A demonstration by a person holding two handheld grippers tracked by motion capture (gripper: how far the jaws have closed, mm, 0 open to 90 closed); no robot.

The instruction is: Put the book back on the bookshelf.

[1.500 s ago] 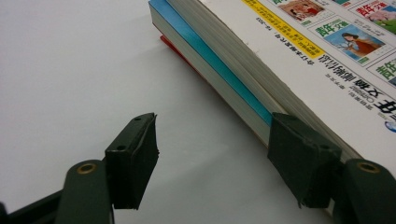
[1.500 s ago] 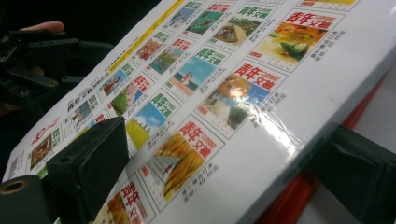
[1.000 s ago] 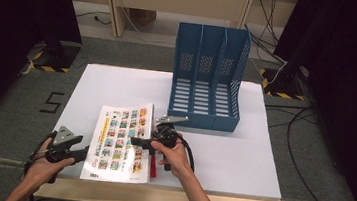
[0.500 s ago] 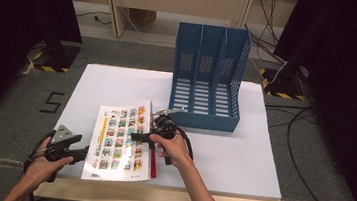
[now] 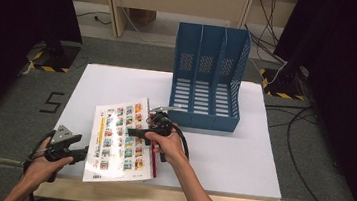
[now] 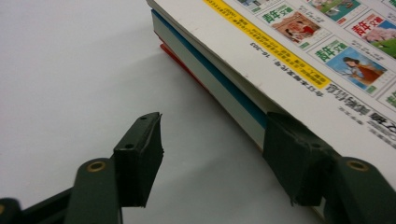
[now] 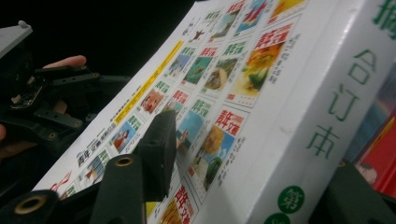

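Note:
A thick white book [image 5: 120,137] with colourful picture tiles tops a small stack at the table's front left. In the right gripper view, my right gripper [image 7: 257,154] is shut on this white book [image 7: 261,93] at its spine edge, one jaw on the cover and one below. That edge is tilted up off the stack. My left gripper [image 5: 68,148] is open at the stack's left side. In the left gripper view, the left gripper [image 6: 212,133] has one jaw against the page edges. A blue-covered book [image 6: 219,79] and a red one [image 6: 180,60] lie beneath the white book.
A blue three-slot file holder [image 5: 208,78] stands upright at the back centre of the white table [image 5: 241,152], its open side facing me. The red book's edge [image 5: 153,166] shows under the stack. Cables run on the floor to the right.
My right gripper has risen a little and moved away from me with the white book's spine edge, tilting the book more. The left gripper has barely moved.

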